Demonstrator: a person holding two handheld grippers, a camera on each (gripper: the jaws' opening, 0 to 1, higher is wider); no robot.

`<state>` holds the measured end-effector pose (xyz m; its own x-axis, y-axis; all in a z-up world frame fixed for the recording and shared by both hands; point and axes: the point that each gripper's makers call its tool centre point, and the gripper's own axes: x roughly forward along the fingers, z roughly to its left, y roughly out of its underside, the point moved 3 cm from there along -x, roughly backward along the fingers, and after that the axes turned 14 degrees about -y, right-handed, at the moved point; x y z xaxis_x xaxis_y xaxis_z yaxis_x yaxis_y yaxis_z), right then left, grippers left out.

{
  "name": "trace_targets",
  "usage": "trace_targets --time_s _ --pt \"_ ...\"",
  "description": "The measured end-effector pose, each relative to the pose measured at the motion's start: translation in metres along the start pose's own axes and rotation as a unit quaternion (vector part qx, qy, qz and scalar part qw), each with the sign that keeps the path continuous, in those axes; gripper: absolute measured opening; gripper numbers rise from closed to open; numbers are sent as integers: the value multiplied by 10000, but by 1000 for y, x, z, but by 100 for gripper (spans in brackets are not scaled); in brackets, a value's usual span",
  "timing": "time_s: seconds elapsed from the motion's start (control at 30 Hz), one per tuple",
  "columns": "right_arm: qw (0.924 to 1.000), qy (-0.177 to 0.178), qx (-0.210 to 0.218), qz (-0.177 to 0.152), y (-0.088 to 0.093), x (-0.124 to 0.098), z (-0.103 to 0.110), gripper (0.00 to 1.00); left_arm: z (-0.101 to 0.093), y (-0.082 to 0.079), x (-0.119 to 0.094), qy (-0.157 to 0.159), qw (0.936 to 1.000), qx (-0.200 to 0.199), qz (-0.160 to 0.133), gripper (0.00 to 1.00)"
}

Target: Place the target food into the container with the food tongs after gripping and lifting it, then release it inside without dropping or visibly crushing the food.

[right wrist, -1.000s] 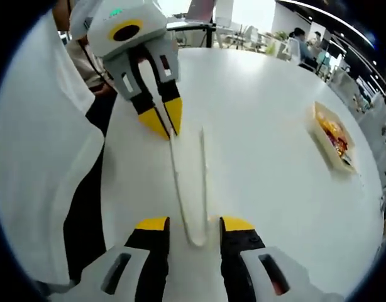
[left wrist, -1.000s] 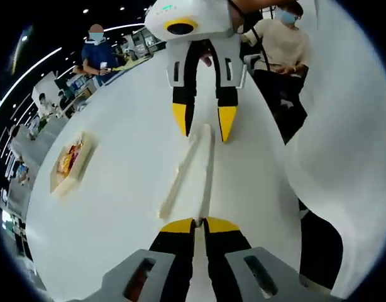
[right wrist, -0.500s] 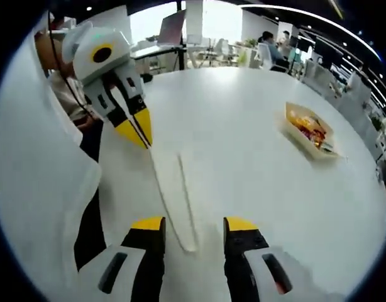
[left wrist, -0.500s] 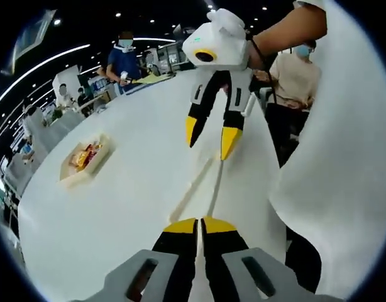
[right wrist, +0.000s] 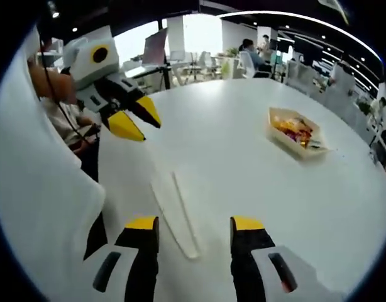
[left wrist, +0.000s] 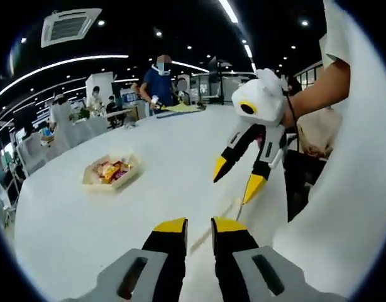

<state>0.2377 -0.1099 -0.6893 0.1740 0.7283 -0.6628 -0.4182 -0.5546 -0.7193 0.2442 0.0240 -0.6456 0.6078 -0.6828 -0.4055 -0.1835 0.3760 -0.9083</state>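
White food tongs lie flat on the round white table, their joined end toward my right gripper, which hovers open just above them with nothing between its jaws. In the left gripper view the tongs show just beyond my left gripper, also open and empty. Across from it the right gripper hangs above the tongs with its jaws apart. The left gripper appears raised at the upper left of the right gripper view. A pale container with orange and red food stands further off.
The holder's white clothing bulks at the table's near edge. A person in blue stands at the far edge, with chairs and desks beyond. Bare tabletop lies between the tongs and the container.
My left gripper, shut on one tong arm a second ago, has opened and let go. Both grippers have risen and tilted up. The tongs stay on the table.
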Motion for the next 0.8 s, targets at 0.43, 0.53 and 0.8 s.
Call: trace_targets --time_s 0.43,0.53,0.8 --pt "9924 325 307 -1143 -42 -21 -5 61 29 -36 -9 -561 9930 -781 -682 35" --pt "9904 357 319 -1295 -47 -24 -6 63 38 -40 -12 -729 9896 -968 -773 44" --pt "9821 433 399 -1788 -64 -34 -5 73 67 -44 -19 -1263 9745 -1575 -984 55"
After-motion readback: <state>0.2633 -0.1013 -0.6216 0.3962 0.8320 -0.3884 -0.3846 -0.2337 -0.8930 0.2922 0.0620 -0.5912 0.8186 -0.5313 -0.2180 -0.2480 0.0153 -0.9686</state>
